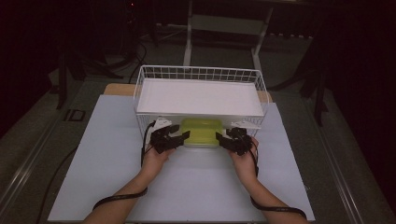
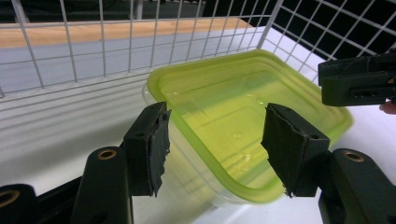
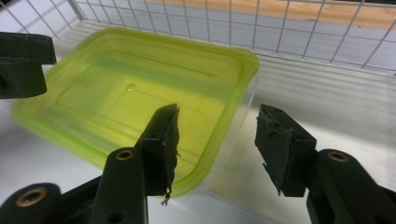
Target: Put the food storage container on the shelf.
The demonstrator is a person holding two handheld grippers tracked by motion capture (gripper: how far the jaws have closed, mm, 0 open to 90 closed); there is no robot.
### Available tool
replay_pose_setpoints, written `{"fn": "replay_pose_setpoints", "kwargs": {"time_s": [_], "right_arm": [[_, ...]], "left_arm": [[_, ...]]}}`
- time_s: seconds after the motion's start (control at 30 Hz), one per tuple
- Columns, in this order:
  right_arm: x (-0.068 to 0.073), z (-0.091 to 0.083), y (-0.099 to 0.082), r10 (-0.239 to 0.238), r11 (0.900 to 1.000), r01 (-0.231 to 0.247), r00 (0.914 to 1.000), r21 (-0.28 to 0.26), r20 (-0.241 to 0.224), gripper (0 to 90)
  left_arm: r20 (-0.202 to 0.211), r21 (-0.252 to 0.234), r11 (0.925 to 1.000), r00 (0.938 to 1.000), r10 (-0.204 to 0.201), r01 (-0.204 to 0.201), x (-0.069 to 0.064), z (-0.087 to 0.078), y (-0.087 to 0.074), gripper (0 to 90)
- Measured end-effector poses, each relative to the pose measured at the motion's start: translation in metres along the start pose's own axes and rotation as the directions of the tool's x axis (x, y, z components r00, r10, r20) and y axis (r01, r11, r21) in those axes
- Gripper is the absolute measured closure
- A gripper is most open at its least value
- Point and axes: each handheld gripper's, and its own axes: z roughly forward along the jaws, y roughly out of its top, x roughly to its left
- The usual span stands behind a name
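In the left gripper view, the left gripper (image 2: 215, 144) has its jaws spread apart, and the pads touch nothing; the near corner of the green-lidded plastic container (image 2: 243, 116) lies in the gap between them, lower centre of the frame, with clear space on either side. In the right gripper view, the right gripper (image 3: 217, 144) also stands open. Its jaws straddle the container's (image 3: 135, 98) right-hand edge: one pad sits over the lid, the other hangs beyond the clear wall, and neither presses on it.

In the high view the container (image 1: 201, 132) sits at the centre of the frame, half tucked under the lower level of a white wire basket (image 1: 201, 73), with the left gripper (image 1: 180, 134) just beside its left end and the right gripper (image 1: 219, 137) just beside its right end.

The lid is translucent lime green, glossy, rectangular with rounded corners, a raised rim and a shallow stepped panel. The tub beneath it is clear plastic. The basket is a thin white wire grid. The pads on the jaws are black and matte with ragged, torn lower edges. A white board (image 1: 112, 154) covers the table.
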Motion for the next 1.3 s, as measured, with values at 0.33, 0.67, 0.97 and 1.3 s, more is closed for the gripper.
{"fn": "replay_pose_setpoints", "kwargs": {"time_s": [0.33,0.67,0.97,1.3], "right_arm": [[0.017,-0.027,0.001,-0.040,0.9991,0.040,0.9979,-0.014,-0.050,48.3],[0.036,-0.036,-0.007,-0.053,0.9986,0.052,0.9923,-0.007,-0.112,52.7],[0.049,-0.028,-0.018,-0.075,0.9963,0.080,0.9892,0.033,-0.126,67.6],[0.060,-0.014,-0.024,-0.133,0.9871,0.145,0.9780,0.068,-0.161,89.7]], "left_arm": [[0.033,0.010,0.9996,0.9991,0.026,-0.027,-0.012,-0.030,0.002,39.7],[0.154,-0.004,0.9998,0.9878,0.021,-0.020,-0.014,-0.059,-0.004,25.7],[0.235,-0.003,0.9987,0.9708,0.051,-0.052,-0.015,-0.076,-0.019,14.2],[0.170,0.015,0.9922,0.9782,0.120,-0.124,-0.016,-0.082,-0.040,0.4]]}}
